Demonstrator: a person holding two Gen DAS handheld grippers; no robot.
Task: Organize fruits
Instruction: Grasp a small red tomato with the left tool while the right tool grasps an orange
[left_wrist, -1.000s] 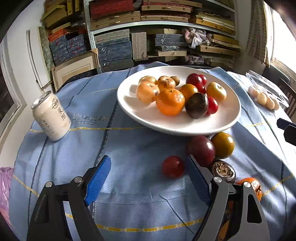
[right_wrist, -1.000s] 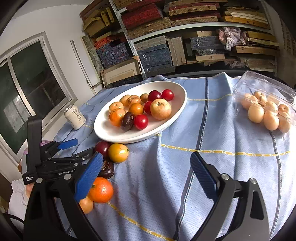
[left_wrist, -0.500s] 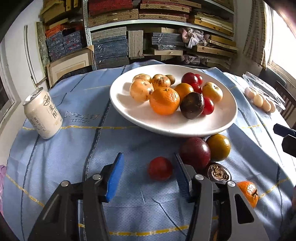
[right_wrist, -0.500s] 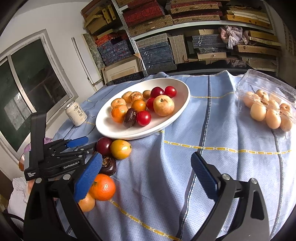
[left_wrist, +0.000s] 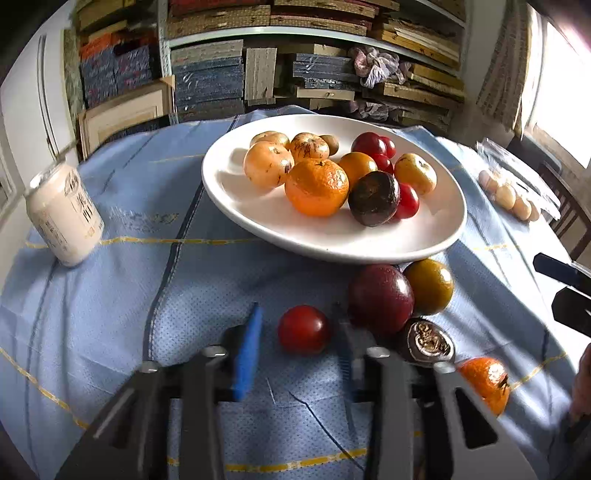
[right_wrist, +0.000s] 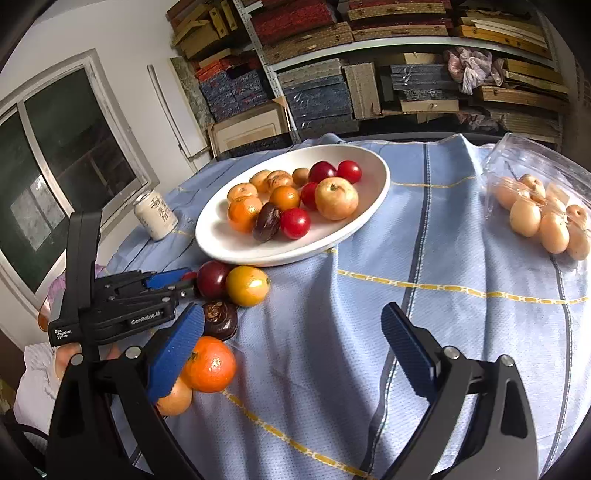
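Writing: "GenRobot.AI" and "Data Acquisition System" on the left gripper (right_wrist: 173, 282); characters on the can (left_wrist: 64, 216) are unreadable.
Left gripper pose: low over the tablecloth (left_wrist: 110, 295), fingers part-open on either side of the red tomato (left_wrist: 304, 329), not touching it.
Tomato: round, before the plate (left_wrist: 258, 218), beside a dark plum (left_wrist: 380, 297).
Right gripper (right_wrist: 291, 354): wide open, empty.

A white drinks can (left_wrist: 62, 214) stands upright on the blue checked cloth (right_wrist: 424, 266) covering the desk, left of the middle. A clear plastic box of eggs (right_wrist: 543, 214) lies at the right, and stacked boxes fill the shelves (right_wrist: 388, 48) behind
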